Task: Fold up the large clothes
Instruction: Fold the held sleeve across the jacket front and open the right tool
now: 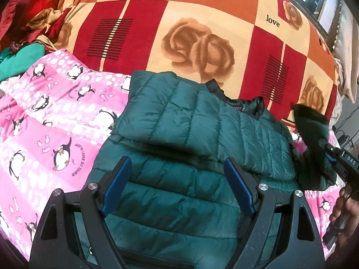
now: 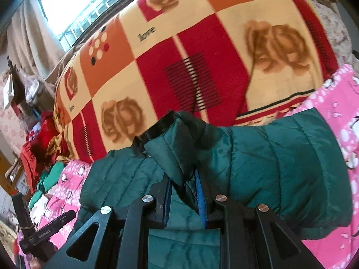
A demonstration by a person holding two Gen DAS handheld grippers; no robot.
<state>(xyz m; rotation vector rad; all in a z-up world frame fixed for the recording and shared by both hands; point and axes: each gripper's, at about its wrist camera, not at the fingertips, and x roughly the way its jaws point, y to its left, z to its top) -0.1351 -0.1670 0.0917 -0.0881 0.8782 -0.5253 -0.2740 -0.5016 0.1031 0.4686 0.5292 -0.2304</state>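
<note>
Between the blue pads of the right hand-held gripper sits a bunched fold of the dark green quilted jacket, near a sleeve's black cuff; the jaws stand narrow and pinch the padded fabric, which rises out of them and drapes away to the right as a thick green roll. Seen from the left wrist, that same hand-held gripper shows at the far right with a dark green sleeve end standing up from it, and part of a hand shows below it at the frame's edge.

Directly under and ahead of the left hand-held gripper lies the jacket's body, spread on the bed with one sleeve folded across the chest just beyond the fingertips. Its jaws stand wide apart, the blue pads on either side of the quilted cloth, and nothing is gripped between them. Whether the pads touch the cloth below cannot be told. Ahead of the fingertips, the black-lined collar with a small label lies at the far edge of the jacket.

Left of the left hand-held gripper, the jacket rests on a pink blanket with penguins, which also shows to the right of the right hand-held gripper. Beyond the jacket stretches a red, orange and cream bedspread printed with roses and the word "love". Far to the left lie crumpled red clothes and a green garment. Past the bedspread, a bright window with a beige curtain beside it shows from the right wrist.
</note>
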